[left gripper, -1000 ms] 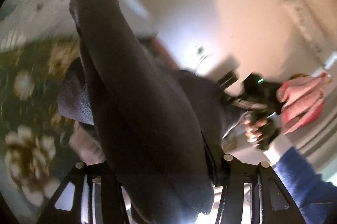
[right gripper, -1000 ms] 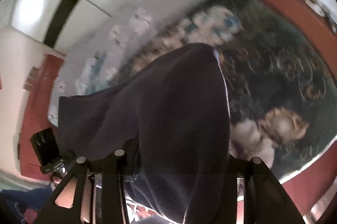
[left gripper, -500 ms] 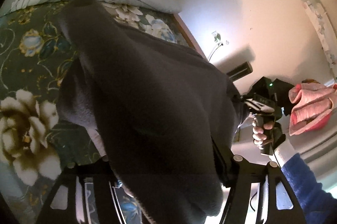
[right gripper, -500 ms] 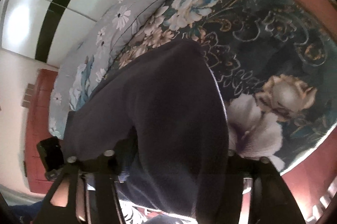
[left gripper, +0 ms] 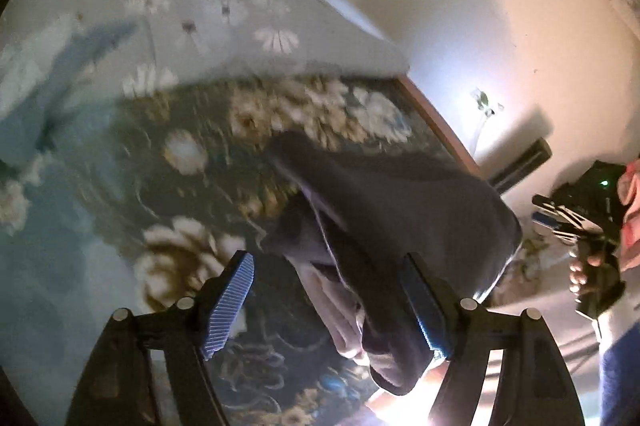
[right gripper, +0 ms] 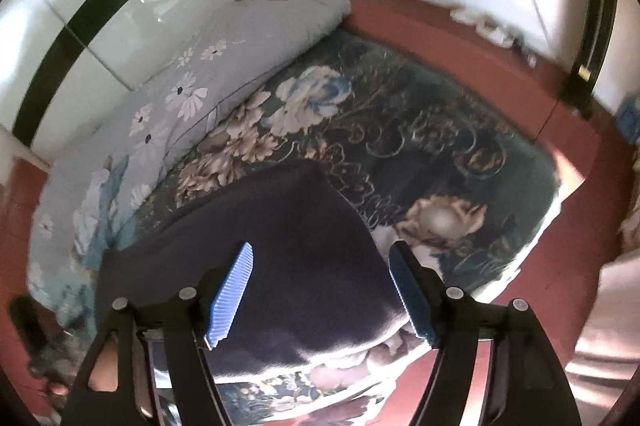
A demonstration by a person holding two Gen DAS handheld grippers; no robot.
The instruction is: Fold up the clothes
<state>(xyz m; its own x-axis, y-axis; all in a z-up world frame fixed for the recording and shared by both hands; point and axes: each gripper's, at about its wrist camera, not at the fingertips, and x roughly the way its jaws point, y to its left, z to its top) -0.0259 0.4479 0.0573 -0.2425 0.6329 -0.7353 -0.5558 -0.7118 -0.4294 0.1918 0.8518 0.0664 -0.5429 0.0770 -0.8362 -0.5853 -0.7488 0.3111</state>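
Jaws on both grippers have just been opening and are now standing wide, blue pads bare; the left gripper (left gripper: 328, 302) is letting the dark garment (left gripper: 400, 226) slide off, the cloth still draping over its right-hand finger (left gripper: 424, 310) while the other pad is gripping nothing; the right gripper (right gripper: 322, 296) is hovering spread above the same garment (right gripper: 280, 258), no pad pressing on it. Half a second ago the fabric was filling both views and hanging from the fingers; now it is lying on the floral bedspread (right gripper: 420, 129), so a fold looks to be getting laid down, and the hands seem to be pulling away. Garment's long axis is running between the two grippers, roughly parallel to the daisy-print pillow (right gripper: 180, 97), one narrower end pointing toward that pillow in the left view.
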